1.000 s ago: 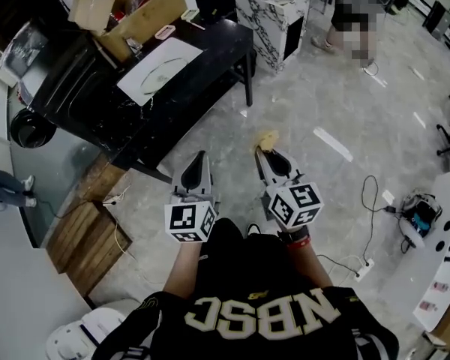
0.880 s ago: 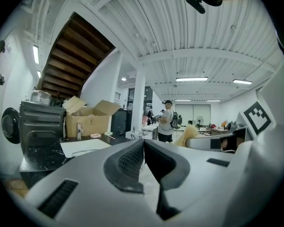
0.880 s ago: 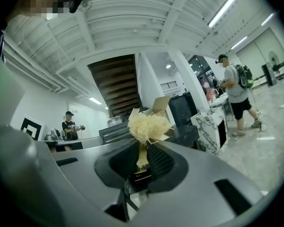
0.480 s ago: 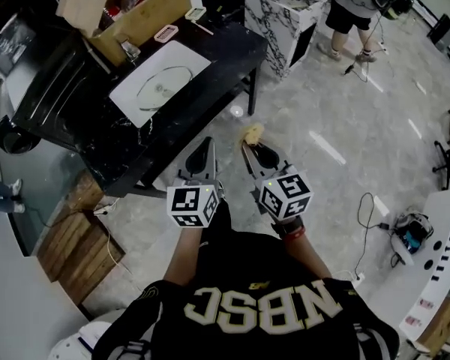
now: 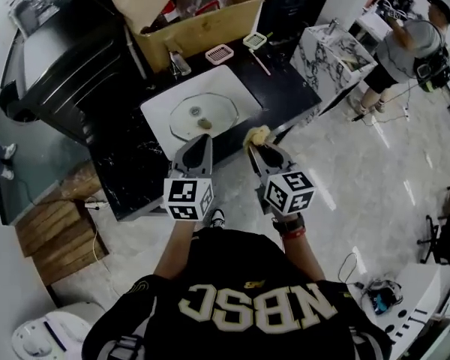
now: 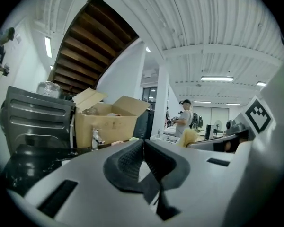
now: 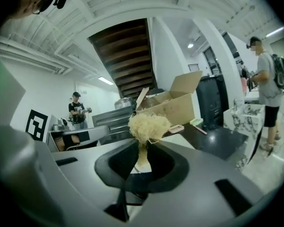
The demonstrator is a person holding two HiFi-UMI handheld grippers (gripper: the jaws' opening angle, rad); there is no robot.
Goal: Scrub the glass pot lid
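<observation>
Closer now than a second ago, the black table (image 5: 289, 88) sits right in front of the person, who has walked up to it. The glass pot lid (image 5: 202, 115) lies flat on a white mat (image 5: 232, 87) on that table, just beyond both grippers. The left gripper (image 5: 202, 141) has its jaws pressed together on nothing. The right gripper (image 5: 253, 148) is clamped on a pale yellow fibrous scrubber (image 5: 258, 134). An open cardboard box (image 5: 202, 22) stands behind the mat.

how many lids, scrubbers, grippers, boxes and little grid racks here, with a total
glass pot lid: 1
scrubber: 1
grippers: 2, left gripper, right gripper
cardboard box: 1
grid racks: 2, pink rack, green rack
total: 7
</observation>
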